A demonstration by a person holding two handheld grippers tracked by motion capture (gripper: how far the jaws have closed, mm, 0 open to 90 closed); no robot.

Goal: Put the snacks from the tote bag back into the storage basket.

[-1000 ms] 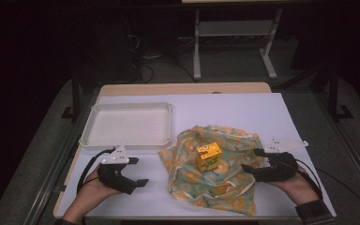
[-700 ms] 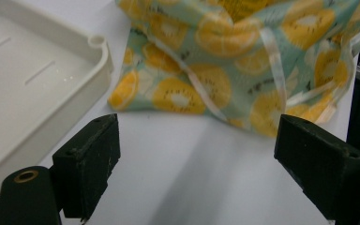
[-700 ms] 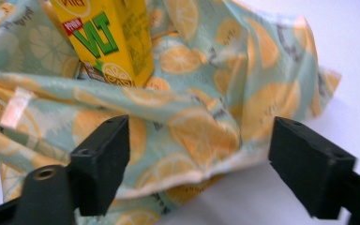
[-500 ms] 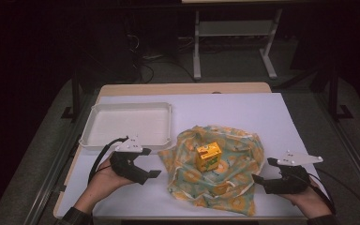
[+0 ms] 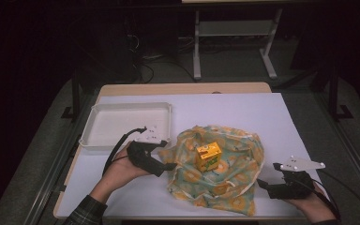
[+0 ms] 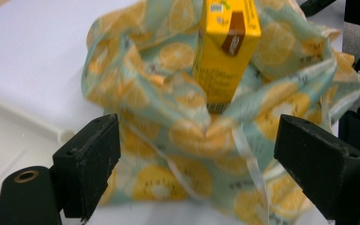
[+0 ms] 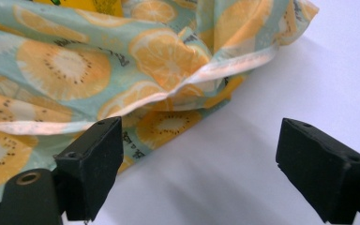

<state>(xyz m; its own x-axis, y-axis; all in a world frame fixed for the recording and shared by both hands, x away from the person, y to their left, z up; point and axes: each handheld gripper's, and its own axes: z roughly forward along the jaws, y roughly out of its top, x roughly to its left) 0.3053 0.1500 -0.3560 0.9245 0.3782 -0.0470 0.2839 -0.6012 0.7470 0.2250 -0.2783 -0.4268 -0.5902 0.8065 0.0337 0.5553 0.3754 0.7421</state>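
Item: fruit-print cloth [image 5: 215, 176], thin, soft, crumpled, lower centre of the high view; pale hemmed edge. On it, upright: yellow carton [image 5: 208, 156], rigid, boxy.

Left gripper [image 5: 165, 165]: jaws wide, empty, at the cloth's left edge.

Right gripper [image 5: 265, 185]: jaws just opened, empty, beside the right edge.

Handling: hems are best pinched low, without tipping the carton.

I found the yellow carton [image 6: 225, 51] cut off by the top edge of the left gripper view, its foot buried behind a fold of the fruit-print cloth [image 6: 187, 136]; the print on its face was too blurred to read. In the right gripper view the carton [image 7: 82, 5] showed as a sliver at 11 o'clock, the rest cropped. In the high view the right hand [image 5: 311, 208] ran off the bottom edge at 5 o'clock.
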